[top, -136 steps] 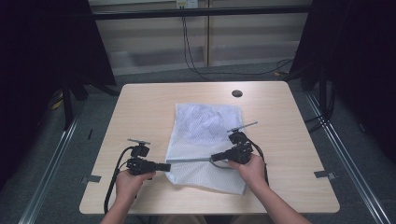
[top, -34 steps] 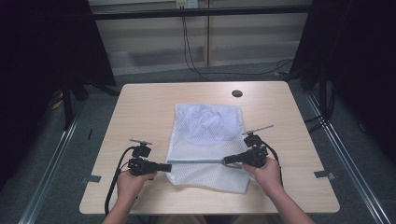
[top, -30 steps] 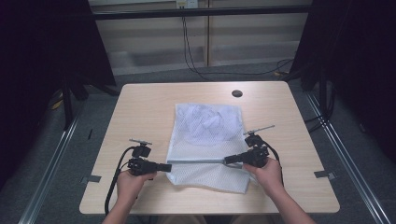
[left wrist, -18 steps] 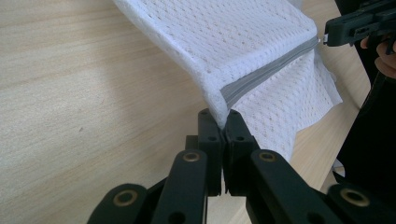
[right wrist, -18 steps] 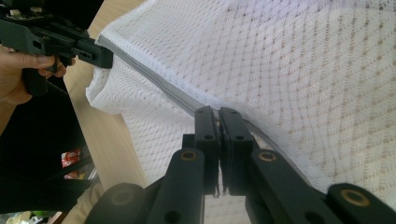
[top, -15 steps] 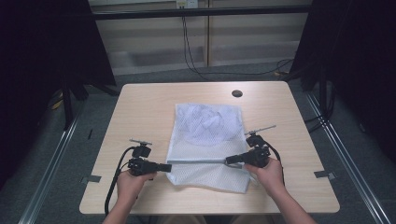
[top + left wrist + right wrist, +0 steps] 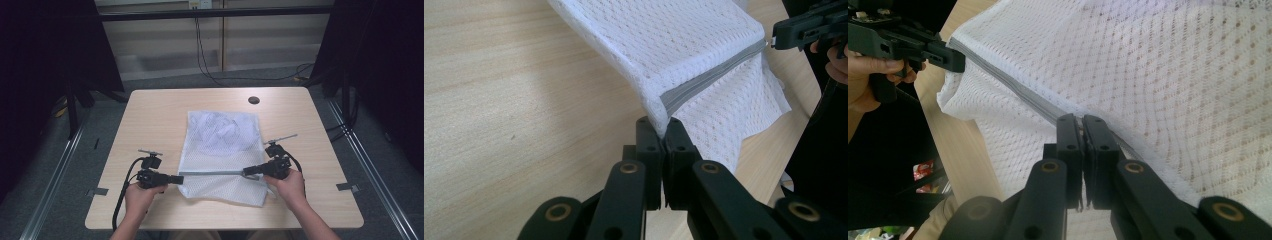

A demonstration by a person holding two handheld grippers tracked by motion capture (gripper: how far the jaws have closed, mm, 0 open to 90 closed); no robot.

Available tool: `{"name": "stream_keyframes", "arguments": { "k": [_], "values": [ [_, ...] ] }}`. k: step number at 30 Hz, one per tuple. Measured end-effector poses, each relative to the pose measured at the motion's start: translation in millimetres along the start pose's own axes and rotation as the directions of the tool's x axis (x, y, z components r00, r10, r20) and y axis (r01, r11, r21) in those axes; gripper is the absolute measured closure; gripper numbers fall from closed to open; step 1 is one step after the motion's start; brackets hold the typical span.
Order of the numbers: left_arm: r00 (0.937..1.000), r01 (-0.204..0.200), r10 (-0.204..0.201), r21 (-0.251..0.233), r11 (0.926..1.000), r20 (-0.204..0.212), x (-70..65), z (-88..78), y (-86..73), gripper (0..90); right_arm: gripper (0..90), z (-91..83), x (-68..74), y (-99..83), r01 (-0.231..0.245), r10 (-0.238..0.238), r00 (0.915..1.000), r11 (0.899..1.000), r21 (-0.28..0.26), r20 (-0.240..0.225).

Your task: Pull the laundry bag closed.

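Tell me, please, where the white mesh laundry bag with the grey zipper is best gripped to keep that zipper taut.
Probably by the two ends of the grey zipper, one from each side. On the mesh bag it is the only stiff band, running straight across; the left tongs and right tongs pinch it there.

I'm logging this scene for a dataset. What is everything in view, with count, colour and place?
Table: one, light wood, centre of the high view.
Mesh bag: one, white, flat on the middle of the table, something bunched inside its far half.
Zipper: one, grey, stretched taut across the bag's near part between the two grippers.
Hole: one, dark, far right part of the tabletop.
Cables: several, black, on the floor beyond the table.
Left gripper: one, black, fingers shut on the zipper's left end.
Right gripper: one, black, fingers shut on the zipper's right end.
Hands: two, at the table's near edge.
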State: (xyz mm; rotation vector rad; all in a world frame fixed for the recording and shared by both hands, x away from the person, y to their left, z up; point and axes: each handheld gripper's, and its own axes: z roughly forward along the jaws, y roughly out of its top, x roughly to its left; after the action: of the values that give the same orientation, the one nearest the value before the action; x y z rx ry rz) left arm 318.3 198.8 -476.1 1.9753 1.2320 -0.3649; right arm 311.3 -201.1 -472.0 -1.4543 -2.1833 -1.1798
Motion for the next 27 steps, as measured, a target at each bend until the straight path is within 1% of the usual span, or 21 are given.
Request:
{"name": "stream_keyframes", "arguments": {
  "k": [2, 4, 5, 6, 7, 8, 9, 10, 12, 13, 14, 15, 16, 17, 19, 20, 21, 22, 23, 24, 27],
  "values": [
    [1.0000, 0.006, -0.006, -0.008, 1.0000, 0.001, 0.4, 0.0, -0.1, 88.3, 86.9, -0.9, -0.5, -0.1, -0.001, 0.001, 1.0000, 1.000, 0.004, 0.007],
    [1.0000, 0.002, -0.002, -0.002, 1.0000, 0.001, 0.2, 0.1, -0.1, 88.2, 86.9, -1.7, -1.3, -0.4, -0.006, 0.006, 1.0000, 1.000, -0.002, 0.005],
    [1.0000, 0.008, -0.008, -0.003, 1.0000, 0.002, -0.2, 0.6, -0.2, 88.2, 86.9, -1.8, -1.4, -0.5, -0.001, 0.001, 1.0000, 1.000, -0.001, 0.007],
    [1.0000, 0.004, -0.004, -0.003, 1.0000, -0.001, 0.3, 0.5, -0.1, 88.2, 86.9, -1.7, -1.2, -0.5, -0.001, 0.001, 1.0000, 1.000, 0.000, 0.007],
    [1.0000, -0.009, 0.009, 0.007, 0.9999, -0.003, 1.1, -0.2, 0.0, 88.2, 86.9, -1.6, -1.2, -0.4, -0.003, 0.003, 1.0000, 1.000, -0.001, 0.007],
    [1.0000, 0.008, -0.008, -0.007, 0.9999, -0.001, 0.3, 0.1, -0.1, 88.2, 86.9, -1.9, -1.4, -0.4, -0.002, 0.002, 0.9999, 1.000, 0.000, 0.013],
    [1.0000, -0.006, 0.006, 0.005, 1.0000, 0.000, 0.9, -0.6, 0.0, 88.3, 86.9, -2.1, -1.9, -0.5, -0.005, 0.005, 1.0000, 1.000, 0.000, 0.006],
    [1.0000, 0.004, -0.004, -0.002, 1.0000, 0.001, 0.1, -0.2, -0.1, 88.3, 86.9, -2.3, -2.1, -0.6, -0.005, 0.005, 1.0000, 1.000, 0.000, 0.006],
    [1.0000, -0.004, 0.004, 0.006, 1.0000, -0.003, 0.7, -0.2, -0.1, 88.2, 86.9, -2.2, -1.8, -0.7, -0.005, 0.005, 1.0000, 1.000, 0.001, 0.008],
    [1.0000, 0.003, -0.003, 0.000, 1.0000, -0.003, 0.4, 0.2, -0.1, 88.3, 86.9, -2.0, -1.8, -0.7, -0.004, 0.004, 1.0000, 1.000, 0.002, 0.008],
    [1.0000, 0.002, -0.002, 0.000, 1.0000, -0.002, 0.6, 0.0, -0.1, 88.2, 86.9, -2.1, -1.9, -0.8, -0.004, 0.004, 1.0000, 1.000, 0.001, 0.007],
    [1.0000, -0.009, 0.009, 0.008, 0.9999, 0.000, 1.3, -0.7, 0.1, 88.3, 86.9, -2.3, -2.0, -0.7, -0.005, 0.005, 1.0000, 1.000, 0.001, 0.006],
    [1.0000, 0.005, -0.005, 0.001, 1.0000, 0.003, 0.4, -0.3, -0.1, 88.2, 86.9, -2.7, -1.8, -0.7, -0.011, 0.011, 0.9999, 1.000, 0.001, 0.004],
    [0.9999, 0.010, -0.010, -0.003, 0.9999, 0.003, 0.1, -0.1, -0.2, 88.3, 86.9, -2.8, -1.9, -0.8, -0.011, 0.011, 0.9999, 1.000, 0.001, 0.003],
    [1.0000, -0.005, 0.005, 0.009, 1.0000, -0.002, 1.0, -0.4, 0.0, 88.3, 86.9, -2.6, -2.3, -0.9, -0.005, 0.005, 1.0000, 1.000, 0.000, 0.004],
    [0.9999, 0.011, -0.011, -0.004, 0.9999, -0.002, 0.1, 0.4, -0.1, 88.2, 86.9, -2.7, -2.0, -0.8, -0.009, 0.009, 1.0000, 1.000, 0.002, 0.004],
    [1.0000, -0.003, 0.003, 0.007, 1.0000, -0.003, 0.8, -0.2, 0.0, 88.3, 86.9, -2.5, -2.2, -0.9, -0.006, 0.006, 1.0000, 1.000, 0.001, 0.004],
    [1.0000, 0.003, -0.003, 0.001, 1.0000, -0.004, 0.4, -0.1, -0.1, 88.3, 86.9, -2.7, -1.9, -0.9, -0.010, 0.010, 0.9999, 1.000, 0.003, 0.003],
    [1.0000, -0.007, 0.007, 0.010, 0.9999, 0.001, 1.3, -0.8, 0.1, 88.3, 86.9, -2.7, -2.2, -0.9, -0.006, 0.006, 1.0000, 1.000, -0.001, 0.003],
    [1.0000, 0.006, -0.006, -0.001, 1.0000, -0.001, 0.4, -0.2, 0.0, 88.3, 86.9, -2.9, -1.9, -0.9, -0.009, 0.009, 1.0000, 1.000, 0.000, 0.001],
    [1.0000, 0.000, 0.000, 0.006, 1.0000, 0.001, 0.6, -0.4, -0.1, 88.2, 86.9, -3.2, -2.4, -1.0, -0.005, 0.005, 1.0000, 1.000, -0.001, 0.002]
  ]
}}
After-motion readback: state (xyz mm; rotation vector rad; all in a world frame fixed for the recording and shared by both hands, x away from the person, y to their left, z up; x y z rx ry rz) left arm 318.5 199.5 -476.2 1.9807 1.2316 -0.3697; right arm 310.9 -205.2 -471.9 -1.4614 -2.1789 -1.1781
